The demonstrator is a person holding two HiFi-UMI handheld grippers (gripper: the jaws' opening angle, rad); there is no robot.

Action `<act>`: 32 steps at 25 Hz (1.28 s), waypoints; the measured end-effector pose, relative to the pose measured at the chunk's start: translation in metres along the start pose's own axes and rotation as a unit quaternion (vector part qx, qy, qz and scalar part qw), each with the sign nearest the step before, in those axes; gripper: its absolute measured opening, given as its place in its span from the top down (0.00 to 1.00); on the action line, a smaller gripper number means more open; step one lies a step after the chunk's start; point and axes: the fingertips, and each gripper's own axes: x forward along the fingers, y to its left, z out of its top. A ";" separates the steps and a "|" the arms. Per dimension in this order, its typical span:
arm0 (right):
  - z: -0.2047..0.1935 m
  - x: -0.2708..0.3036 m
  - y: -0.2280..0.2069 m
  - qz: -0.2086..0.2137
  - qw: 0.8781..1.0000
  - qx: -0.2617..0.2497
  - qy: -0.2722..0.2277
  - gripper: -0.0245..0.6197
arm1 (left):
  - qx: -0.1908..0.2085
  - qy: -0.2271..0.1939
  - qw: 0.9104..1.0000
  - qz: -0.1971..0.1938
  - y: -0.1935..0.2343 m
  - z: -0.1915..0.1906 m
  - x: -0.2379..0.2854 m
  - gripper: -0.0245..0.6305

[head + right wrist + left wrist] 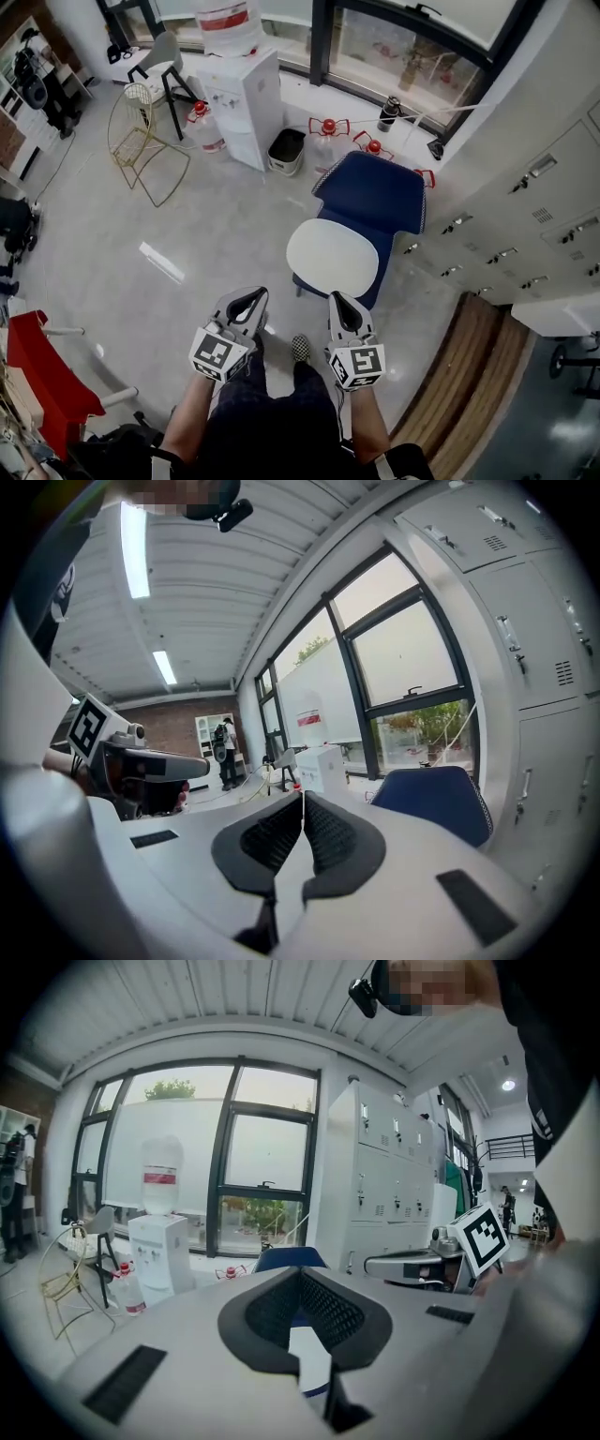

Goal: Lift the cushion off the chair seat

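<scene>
Head view: we see the white cushion [332, 258] lying on the seat of the blue chair [380, 192]. Our left tool [247, 298] and right tool [341, 302], both closed and empty, hover near the chair's front.

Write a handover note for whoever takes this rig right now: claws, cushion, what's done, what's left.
Left claw: shut, empty.
Right claw: shut, empty.
Both are side by side, short of the chair and pointing toward it.
The white cushion lies on the seat of the blue chair; nothing touches it.
Done: nothing yet, the cushion is not gripped.
Left: open the claws, reach in, grip the cushion's near edge, lift it off the seat.
</scene>
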 end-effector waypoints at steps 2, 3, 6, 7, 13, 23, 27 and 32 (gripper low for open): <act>-0.004 0.006 -0.004 -0.021 1.000 0.003 -0.002 0.92 | 0.007 0.012 1.000 -0.022 0.006 -0.006 0.009 0.94; -0.007 0.009 -0.006 -0.033 0.999 0.004 -0.001 0.92 | 0.009 0.016 0.999 -0.033 0.011 -0.009 0.013 0.94; -0.016 0.021 -0.008 -0.070 0.997 0.015 0.007 0.92 | 0.008 0.017 0.998 -0.063 0.029 -0.018 0.026 0.94; -0.021 0.024 -0.009 -0.082 0.996 0.020 0.011 0.92 | 0.007 0.027 0.997 -0.070 0.037 -0.024 0.030 0.94; -0.055 0.042 -0.028 -0.142 0.989 0.043 0.023 0.92 | -0.002 0.070 0.991 -0.110 0.078 -0.072 0.064 0.94; -0.123 0.114 -0.052 -0.154 0.986 0.033 0.052 0.92 | -0.020 0.093 0.988 -0.119 0.132 -0.150 0.125 0.94; -0.154 0.142 -0.068 -0.151 0.986 0.047 0.057 0.92 | -0.022 0.097 0.989 -0.110 0.148 -0.186 0.153 0.94; -0.201 0.170 -0.088 -0.146 0.985 0.053 0.069 0.92 | -0.030 0.103 0.990 -0.087 0.169 -0.232 0.184 0.94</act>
